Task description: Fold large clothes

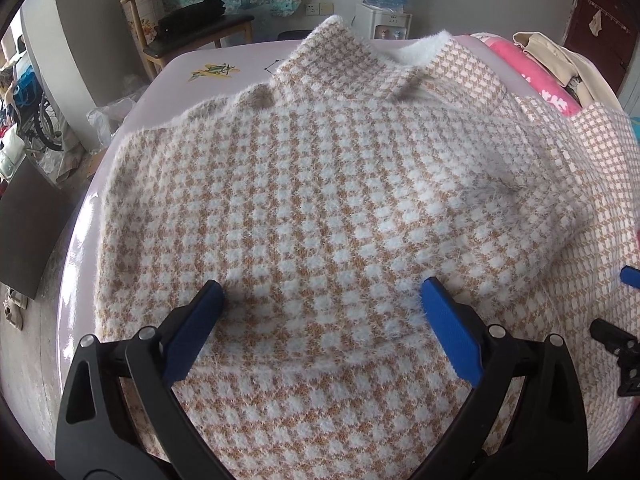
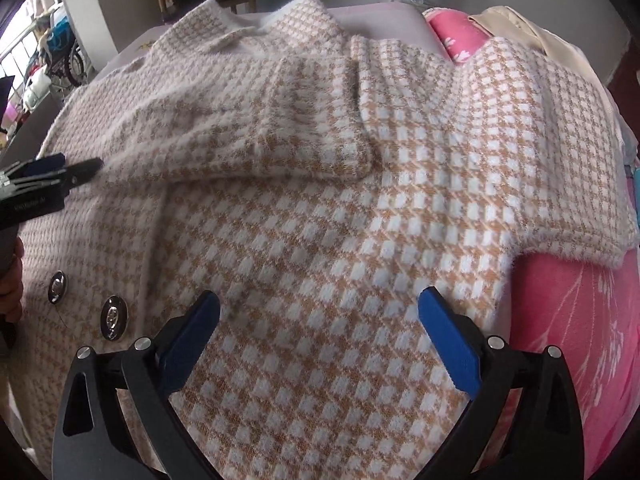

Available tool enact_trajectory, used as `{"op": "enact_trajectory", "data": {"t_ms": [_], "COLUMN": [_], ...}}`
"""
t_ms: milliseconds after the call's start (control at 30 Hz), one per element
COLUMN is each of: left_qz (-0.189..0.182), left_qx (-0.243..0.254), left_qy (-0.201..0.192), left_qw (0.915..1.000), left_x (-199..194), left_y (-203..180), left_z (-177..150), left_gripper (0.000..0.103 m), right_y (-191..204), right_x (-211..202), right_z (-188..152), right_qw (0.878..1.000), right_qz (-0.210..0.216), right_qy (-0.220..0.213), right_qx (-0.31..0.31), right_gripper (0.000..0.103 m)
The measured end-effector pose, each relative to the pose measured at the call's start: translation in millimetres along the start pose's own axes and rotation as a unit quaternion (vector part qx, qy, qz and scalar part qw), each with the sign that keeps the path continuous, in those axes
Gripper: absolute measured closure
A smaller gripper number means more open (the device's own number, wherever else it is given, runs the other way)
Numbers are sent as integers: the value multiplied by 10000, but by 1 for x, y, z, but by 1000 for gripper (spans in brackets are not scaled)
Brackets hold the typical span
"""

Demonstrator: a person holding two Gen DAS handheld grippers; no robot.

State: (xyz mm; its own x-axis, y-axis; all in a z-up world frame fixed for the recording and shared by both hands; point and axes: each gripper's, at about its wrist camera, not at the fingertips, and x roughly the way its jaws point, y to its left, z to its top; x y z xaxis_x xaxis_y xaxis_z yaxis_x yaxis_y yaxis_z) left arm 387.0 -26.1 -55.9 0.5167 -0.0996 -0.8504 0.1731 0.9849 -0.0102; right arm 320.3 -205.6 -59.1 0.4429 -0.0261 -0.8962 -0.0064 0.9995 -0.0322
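Your left gripper and right gripper both hang wide open, holding nothing — each above the houndstooth coat. The coat lies spread flat across the bench, one sleeve folded over its body, buttons showing.

Left wrist view: sits low behind its own blue fingers, close over the checked garment, facing the far edge of the lilac table and the chair beyond.

Right wrist view: equally low and close behind its own fingers, same heading, placed further toward the table's right side, over the pink blanket.

Shared: garment collar and middle, far table edge, chair. The left gripper enters the right view's left edge.
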Motion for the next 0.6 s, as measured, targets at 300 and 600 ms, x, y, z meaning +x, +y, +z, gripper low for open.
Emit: {"op": "enact_trajectory", "data": {"t_ms": [300, 600], "left_qz": [-35, -41], "left_qx": [2, 12], "left_qy": [18, 23], "left_qw": [10000, 10000], "left_x": [1, 1], "left_y": [1, 2], "left_z": [0, 0], "left_gripper": [7, 7], "right_y": [-124, -284], "right_x": [-78, -75], "right_z": [7, 3], "right_qw": [9871, 9453], "right_qz": [-5, -259], "right_qy": [-918, -764], "right_qx": [1310, 3161], "right_gripper": [6, 25]}}
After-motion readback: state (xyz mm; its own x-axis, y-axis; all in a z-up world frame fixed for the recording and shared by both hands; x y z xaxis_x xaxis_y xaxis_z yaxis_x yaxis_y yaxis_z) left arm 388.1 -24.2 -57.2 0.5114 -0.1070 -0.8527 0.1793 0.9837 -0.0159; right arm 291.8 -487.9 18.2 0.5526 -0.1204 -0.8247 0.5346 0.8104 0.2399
